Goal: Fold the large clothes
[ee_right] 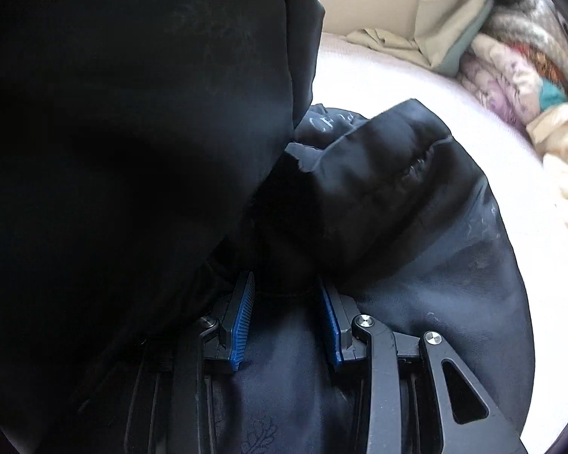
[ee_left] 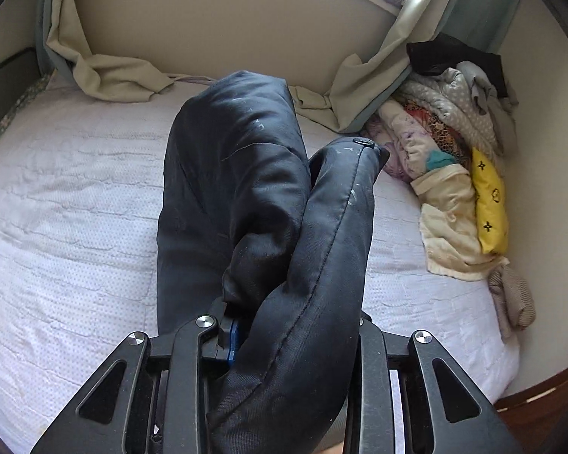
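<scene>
A dark navy padded jacket (ee_left: 238,174) hangs from my left gripper (ee_left: 284,325) above the bed (ee_left: 75,208). The jaws are shut on a thick fold of it, and the cloth hides most of the blue pads (ee_left: 231,344). In the right wrist view the same jacket (ee_right: 378,189) fills most of the frame. My right gripper (ee_right: 287,317) has its blue pads (ee_right: 242,321) apart, with jacket fabric lying between and under them. The cloth hides the pad tips, so a grip cannot be told.
The bed has a pale lilac quilted cover. A pile of mixed clothes (ee_left: 454,174) lies along the right wall, including a yellow patterned item (ee_left: 490,204). Beige curtains (ee_left: 106,75) drape onto the bed's far edge below a window.
</scene>
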`<state>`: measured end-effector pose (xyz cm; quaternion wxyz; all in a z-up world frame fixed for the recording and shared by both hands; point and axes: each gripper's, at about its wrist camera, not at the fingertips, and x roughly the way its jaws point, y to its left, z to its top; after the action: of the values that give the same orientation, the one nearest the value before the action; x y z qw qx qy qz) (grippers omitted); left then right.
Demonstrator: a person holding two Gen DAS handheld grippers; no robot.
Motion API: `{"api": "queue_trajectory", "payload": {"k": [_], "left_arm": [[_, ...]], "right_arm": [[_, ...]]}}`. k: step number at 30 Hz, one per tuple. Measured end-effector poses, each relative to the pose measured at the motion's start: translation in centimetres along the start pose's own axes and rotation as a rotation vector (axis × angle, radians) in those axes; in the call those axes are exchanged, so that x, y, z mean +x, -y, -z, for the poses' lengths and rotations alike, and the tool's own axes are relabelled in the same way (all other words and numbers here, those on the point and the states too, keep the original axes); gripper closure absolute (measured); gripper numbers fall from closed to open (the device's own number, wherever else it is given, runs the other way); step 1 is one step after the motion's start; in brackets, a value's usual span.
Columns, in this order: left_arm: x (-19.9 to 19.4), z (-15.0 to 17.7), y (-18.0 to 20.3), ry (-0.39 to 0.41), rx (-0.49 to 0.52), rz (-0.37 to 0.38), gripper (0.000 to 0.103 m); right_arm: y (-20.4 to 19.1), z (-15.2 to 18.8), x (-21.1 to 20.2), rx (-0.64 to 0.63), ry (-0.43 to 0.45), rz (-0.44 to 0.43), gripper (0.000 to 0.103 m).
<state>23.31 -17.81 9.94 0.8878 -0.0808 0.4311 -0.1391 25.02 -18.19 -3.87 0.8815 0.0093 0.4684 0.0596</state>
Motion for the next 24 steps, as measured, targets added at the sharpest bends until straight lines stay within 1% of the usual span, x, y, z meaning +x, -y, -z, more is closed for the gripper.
{"api": "queue_trajectory", "payload": {"k": [3,5,7,9,10,11,14,15,16,17,18,19,20,21,24], "left_arm": [[0.9,-0.1,0.1,-0.017,-0.003,-0.029,0.067],[1.4,-0.1,0.2,-0.028,-0.005,-0.04,0.067],[1.8,0.0,0.5,-0.037,-0.001,-0.042,0.067],[2.2,0.5,1.3,-0.041,0.019,-0.046,0.066],[2.5,0.8,1.8,-0.043,0.029,-0.049,0.066],[2.7,1.1,2.3,-0.044,0.04,-0.052,0.066],[3.5,2.1,3.9,-0.05,0.079,-0.066,0.066],[3.9,2.5,4.5,-0.053,0.092,-0.07,0.066],[4.5,3.0,5.4,-0.058,0.114,-0.076,0.066],[4.9,3.5,6.0,-0.063,0.119,-0.078,0.065],[5.4,4.0,6.6,-0.067,0.136,-0.083,0.065],[6.0,4.6,7.3,-0.075,0.154,-0.087,0.064],[6.8,5.3,8.0,-0.084,0.173,-0.091,0.063],[7.3,5.8,8.5,-0.089,0.187,-0.093,0.061],[8.6,7.6,10.0,-0.083,0.238,-0.104,0.056]], "right_arm": [[0.8,-0.3,-0.2,0.034,-0.013,-0.066,0.072],[2.0,-0.8,-0.6,0.076,-0.054,-0.154,0.072],[4.2,-1.6,-1.6,0.169,-0.108,-0.285,0.071],[6.9,-2.0,-3.0,0.303,-0.145,-0.363,0.072],[8.7,-2.0,-3.9,0.38,-0.145,-0.393,0.072],[10.2,-2.0,-4.8,0.433,-0.133,-0.413,0.072],[14.8,-1.6,-7.7,0.569,-0.047,-0.471,0.07],[16.7,-1.3,-8.6,0.639,-0.008,-0.522,0.07],[17.7,-1.0,-9.1,0.681,0.018,-0.561,0.068],[18.8,-0.8,-9.6,0.727,0.051,-0.607,0.063],[19.6,-0.6,-9.9,0.753,0.077,-0.633,0.054],[20.1,-1.2,-9.9,0.759,0.085,-0.635,0.05],[20.4,-1.2,-10.1,0.758,0.088,-0.626,0.043],[20.6,-1.4,-10.1,0.748,0.086,-0.617,0.039],[20.9,-1.5,-10.4,0.738,0.084,-0.631,0.039]]}}
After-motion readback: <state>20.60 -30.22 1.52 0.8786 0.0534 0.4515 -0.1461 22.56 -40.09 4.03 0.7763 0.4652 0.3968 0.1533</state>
